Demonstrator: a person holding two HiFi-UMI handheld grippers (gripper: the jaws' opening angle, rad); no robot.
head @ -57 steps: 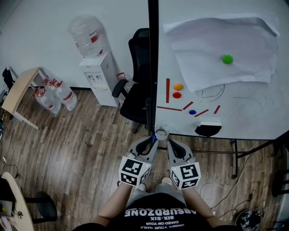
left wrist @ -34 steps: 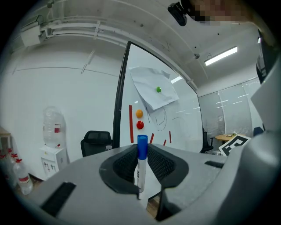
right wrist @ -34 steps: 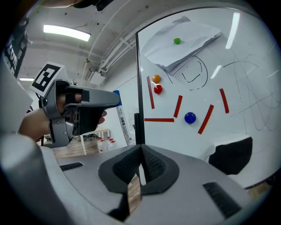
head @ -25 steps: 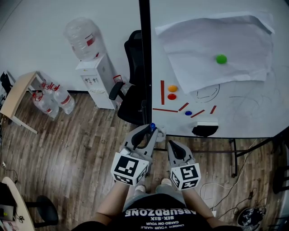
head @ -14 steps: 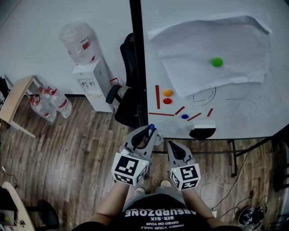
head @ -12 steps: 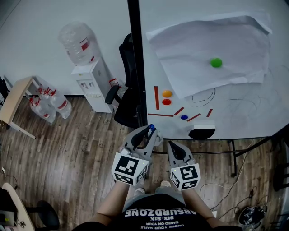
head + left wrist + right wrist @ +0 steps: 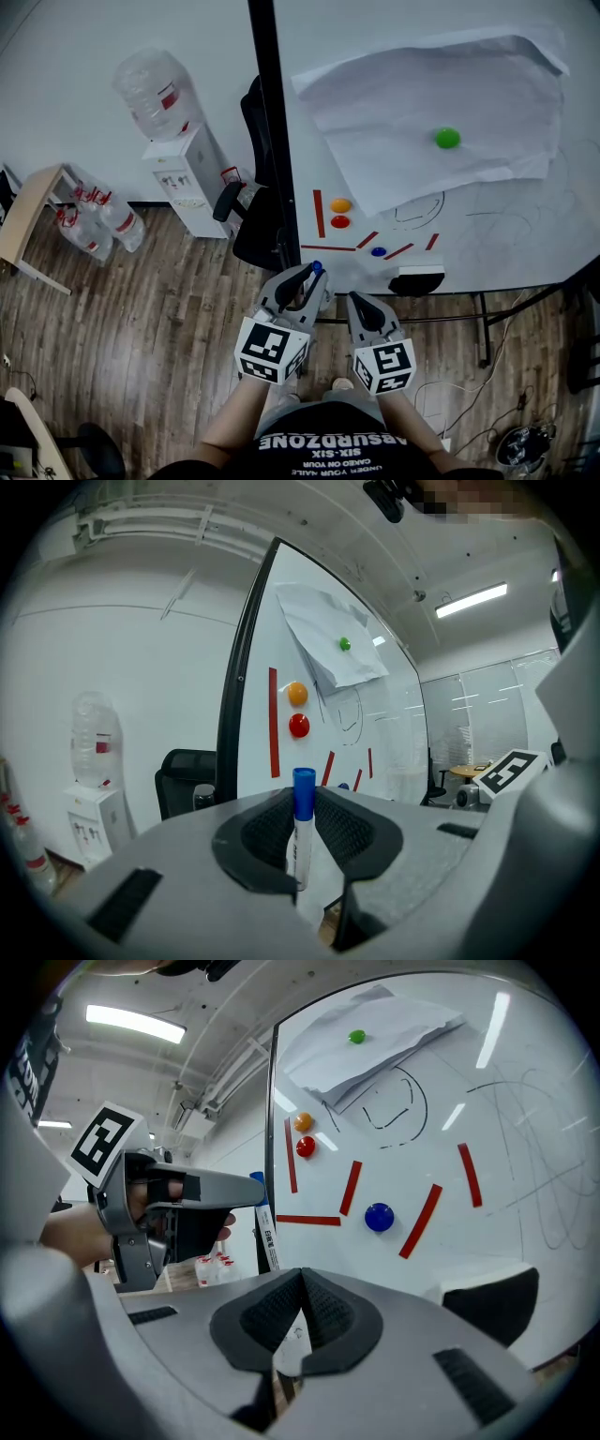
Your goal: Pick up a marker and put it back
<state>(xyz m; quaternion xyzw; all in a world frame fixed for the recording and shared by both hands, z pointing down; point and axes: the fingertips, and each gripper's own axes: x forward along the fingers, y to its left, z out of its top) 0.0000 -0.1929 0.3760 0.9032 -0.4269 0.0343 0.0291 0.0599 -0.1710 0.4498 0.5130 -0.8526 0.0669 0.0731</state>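
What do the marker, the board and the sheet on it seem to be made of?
Marker: likely plastic, with a matte white barrel and a glossier blue cap.
Board: smooth, glossy white panel with bright reflections. A green disc clings to it, so it is perhaps steel-backed.
Sheet: thin matte paper, creased, with its edges lifting.

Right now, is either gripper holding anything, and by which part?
Left gripper holds the blue-capped marker by its white barrel, just below the cap. Right gripper is shut and empty.

You stand on a brown wood-plank floor [image 7: 141, 319]; a white water dispenser [image 7: 183, 178] and a black office chair [image 7: 255, 239] line the white wall [image 7: 66, 75].
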